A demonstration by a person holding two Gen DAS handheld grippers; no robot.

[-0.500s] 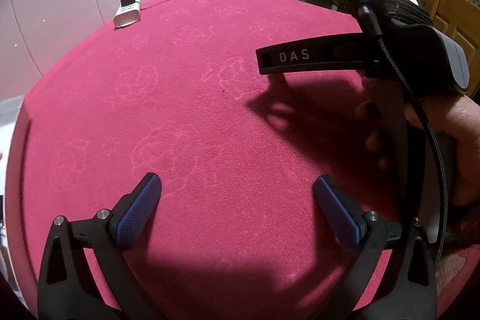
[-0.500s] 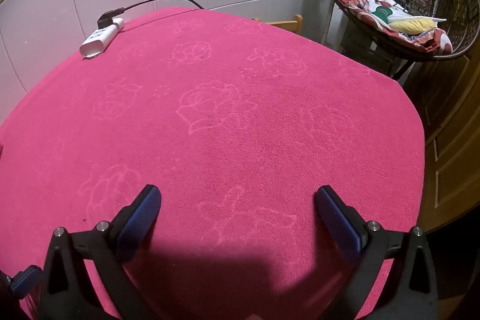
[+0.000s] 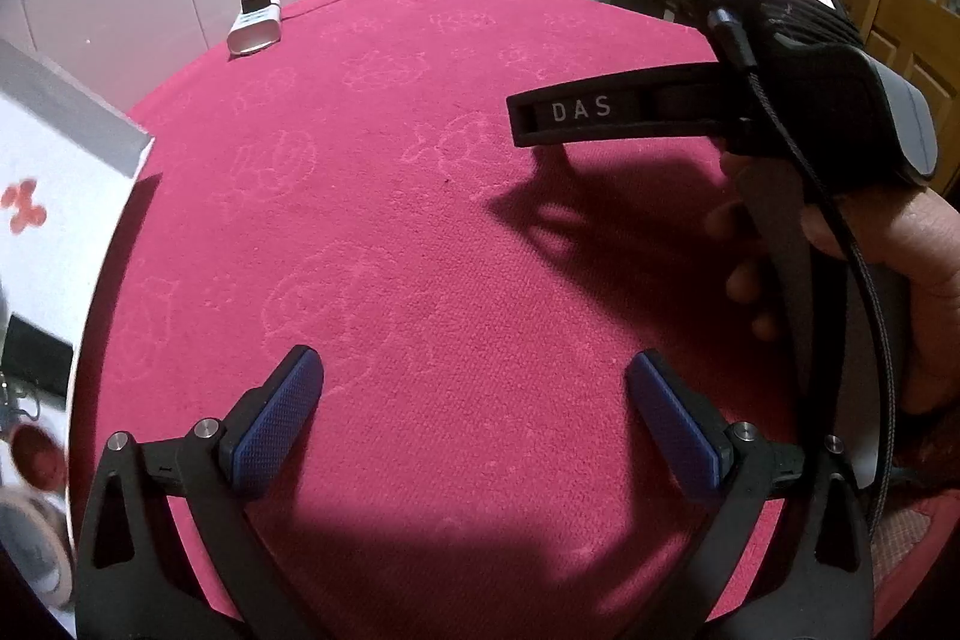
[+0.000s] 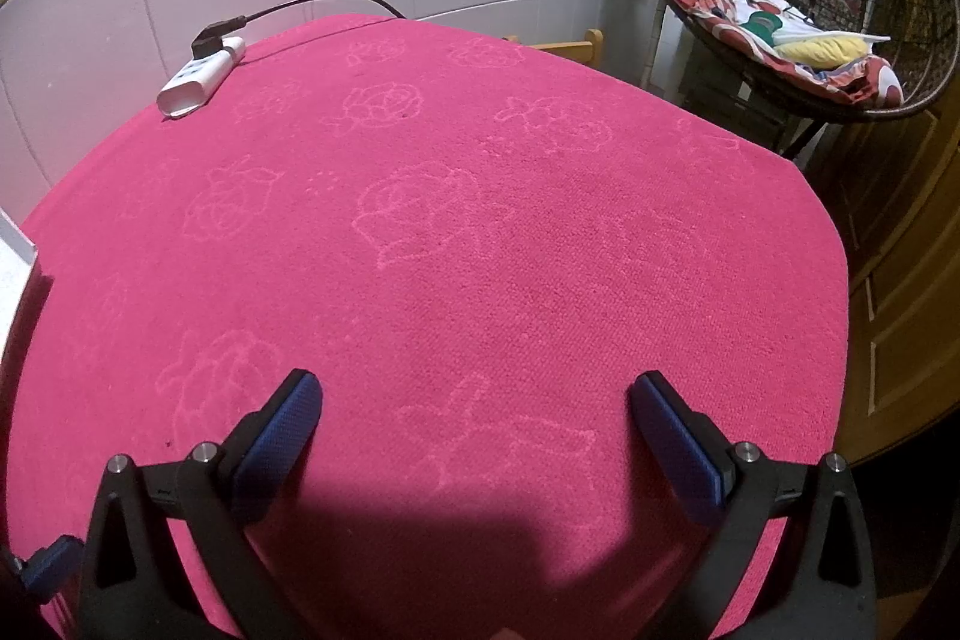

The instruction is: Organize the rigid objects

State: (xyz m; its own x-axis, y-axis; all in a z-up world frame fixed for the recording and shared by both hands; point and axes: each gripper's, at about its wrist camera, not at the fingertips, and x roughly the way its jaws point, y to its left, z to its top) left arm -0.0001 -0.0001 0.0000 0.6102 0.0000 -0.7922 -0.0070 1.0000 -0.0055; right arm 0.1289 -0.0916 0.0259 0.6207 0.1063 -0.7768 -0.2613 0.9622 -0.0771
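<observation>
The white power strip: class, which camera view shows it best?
The right wrist view: the white power strip lies side-on at the pink cloth's far edge, its whole length visible. The left wrist view shows it end-on, foreshortened.

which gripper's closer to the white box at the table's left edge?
Left. The white box sits just left of the left gripper; the right gripper is further right, box at its far left edge.

white box point(image 3: 54, 172): cut by left edge | objects below it point(image 3: 30, 454): blurred

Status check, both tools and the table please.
Left tool open, empty. Right tool open, empty. White box at left edge; power strip far corner.
</observation>
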